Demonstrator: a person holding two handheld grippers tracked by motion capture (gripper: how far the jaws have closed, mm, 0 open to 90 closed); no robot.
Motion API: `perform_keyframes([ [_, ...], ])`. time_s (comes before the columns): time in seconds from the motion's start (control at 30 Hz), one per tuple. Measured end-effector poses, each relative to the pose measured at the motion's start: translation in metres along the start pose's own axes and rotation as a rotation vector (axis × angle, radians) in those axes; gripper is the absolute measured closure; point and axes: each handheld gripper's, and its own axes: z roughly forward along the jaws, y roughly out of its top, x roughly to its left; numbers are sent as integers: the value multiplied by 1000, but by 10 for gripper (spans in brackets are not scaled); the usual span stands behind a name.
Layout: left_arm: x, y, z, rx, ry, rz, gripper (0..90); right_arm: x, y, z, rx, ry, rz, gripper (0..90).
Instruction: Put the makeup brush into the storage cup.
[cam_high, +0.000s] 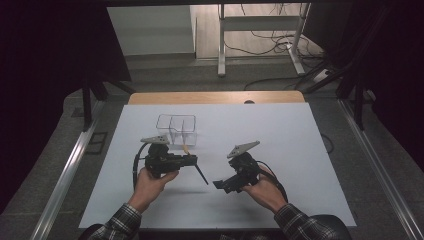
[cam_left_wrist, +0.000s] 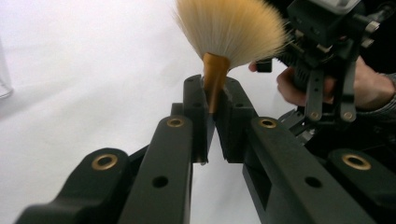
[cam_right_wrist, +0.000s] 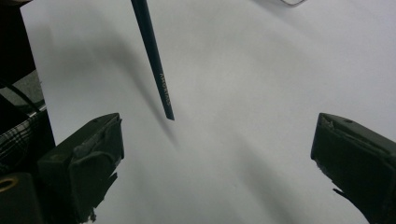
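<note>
A make-up brush (cam_left_wrist: 229, 28) with pale fan bristles, a gold ferrule and a thin dark handle is clamped at the ferrule by my left gripper (cam_left_wrist: 215, 88). In the high view the left gripper (cam_high: 194, 160) sits left of centre, and the brush handle (cam_high: 202, 175) slants down to the right from it. My right gripper (cam_high: 223, 186) is just to the right of the handle tip, with its jaws wide apart. In the right gripper view the handle (cam_right_wrist: 156, 70) hangs above the table ahead of the open right gripper (cam_right_wrist: 215, 154), touching neither jaw.
A clear plastic organiser (cam_high: 176, 129) with compartments stands just beyond the left gripper. The white table top (cam_high: 285, 145) has a wooden edge at the back. Beyond it are a floor, desk legs and cables.
</note>
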Motion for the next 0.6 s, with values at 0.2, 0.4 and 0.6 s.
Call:
perform_keyframes([
  [0.2, 0, 0, -3, 4, 26, 13, 828, -2, -3, 0, 18, -34, -15, 0],
  [0.4, 1, -1, -4, 15, 56, 23, 828, -3, -4, 1, 24, -65, -44, 0],
  [0.6, 1, -1, -8, 25, 100, 41, 828, -5, -6, -2, 41, -103, -66, 0],
])
